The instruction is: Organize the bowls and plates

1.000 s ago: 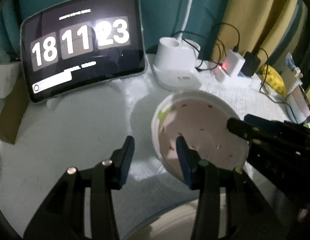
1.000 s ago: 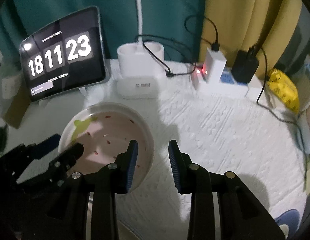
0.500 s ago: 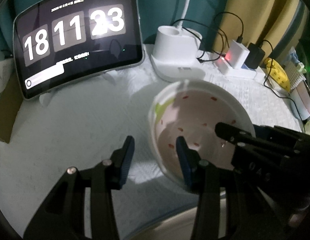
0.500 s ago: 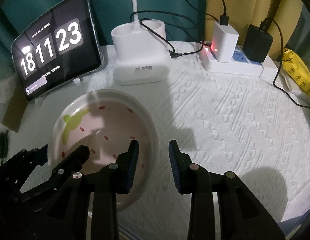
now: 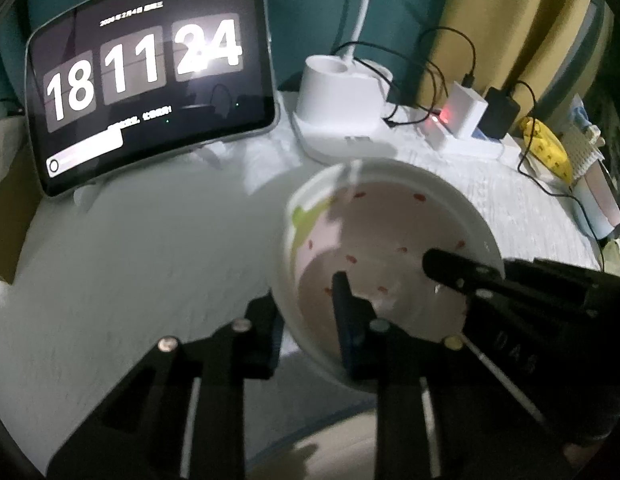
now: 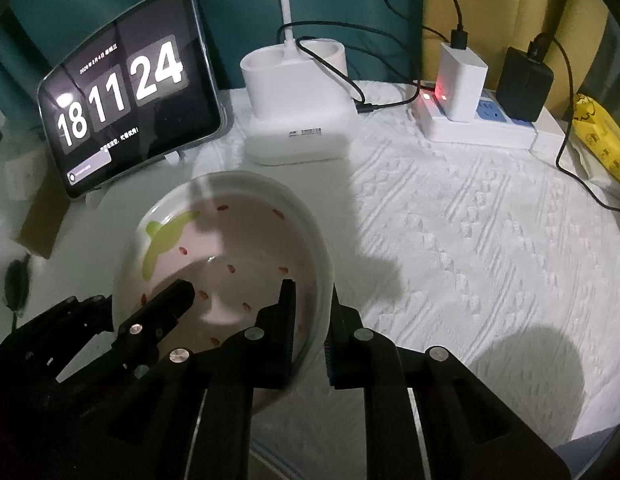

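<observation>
Left wrist view: left gripper [image 5: 306, 316] straddles the near-left rim of the white ceramic bowl with pink, red-flecked interior and green leaf mark [image 5: 389, 232], one finger outside, one inside; jaws closing onto the wall. Right wrist view: right gripper [image 6: 310, 320] likewise clamps the bowl's [image 6: 230, 240] near-right rim, jaws closing, wall between the fingers. Bowl sits between both grippers over the white textured cloth [image 6: 469, 240]. Beyond the fingertips: black tablet showing a flip clock [image 5: 150, 96], white lamp base [image 6: 298, 108], white power strip [image 6: 481, 128].
</observation>
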